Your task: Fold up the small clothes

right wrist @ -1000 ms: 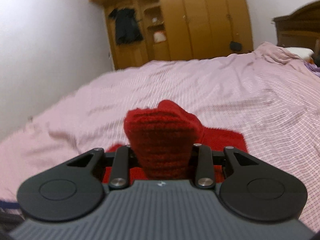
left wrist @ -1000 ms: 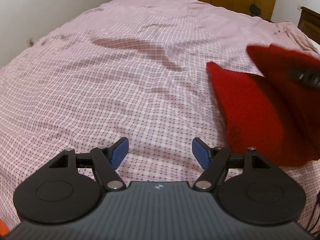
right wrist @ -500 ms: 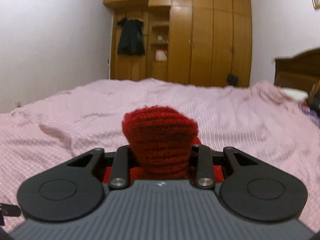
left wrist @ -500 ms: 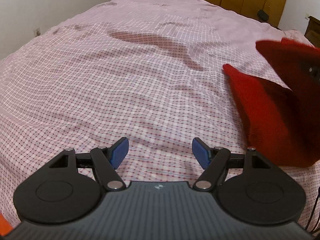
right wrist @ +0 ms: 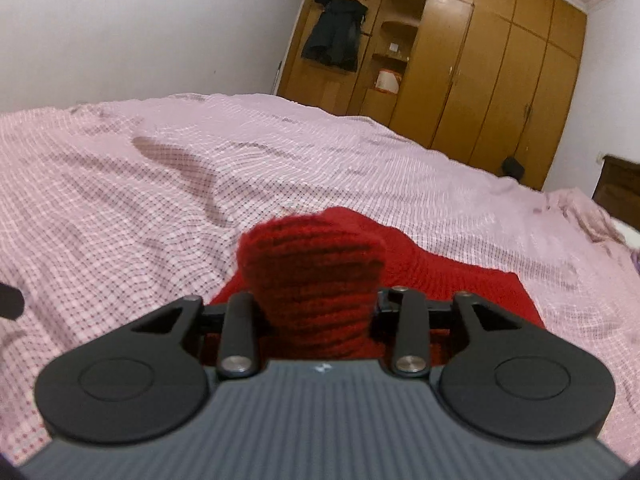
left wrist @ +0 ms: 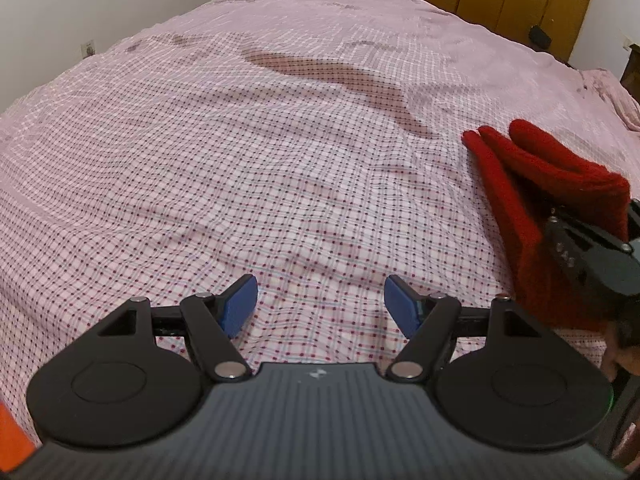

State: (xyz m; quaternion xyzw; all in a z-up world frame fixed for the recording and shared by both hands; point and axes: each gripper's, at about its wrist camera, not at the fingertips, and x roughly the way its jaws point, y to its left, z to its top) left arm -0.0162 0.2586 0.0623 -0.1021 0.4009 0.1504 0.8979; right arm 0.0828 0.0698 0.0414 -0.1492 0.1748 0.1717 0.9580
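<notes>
Right tool [right wrist: 316,300] pinches the red knitted garment [left wrist: 532,192], which lies right of the spread, empty left tool [left wrist: 320,306] over the bed [left wrist: 240,152].

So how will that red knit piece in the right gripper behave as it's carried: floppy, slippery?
Probably floppy: the red knit garment bunches up between the shut jaws of the right gripper while the rest drapes onto the checked bedsheet. Likely not slippery, given its thick ribbed weave. It looks light, though thick.

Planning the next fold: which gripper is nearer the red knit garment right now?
Right. The right gripper is shut on the red knit garment, holding a bunched fold. The left gripper is open over the checked bedsheet, off to the garment's left.
</notes>
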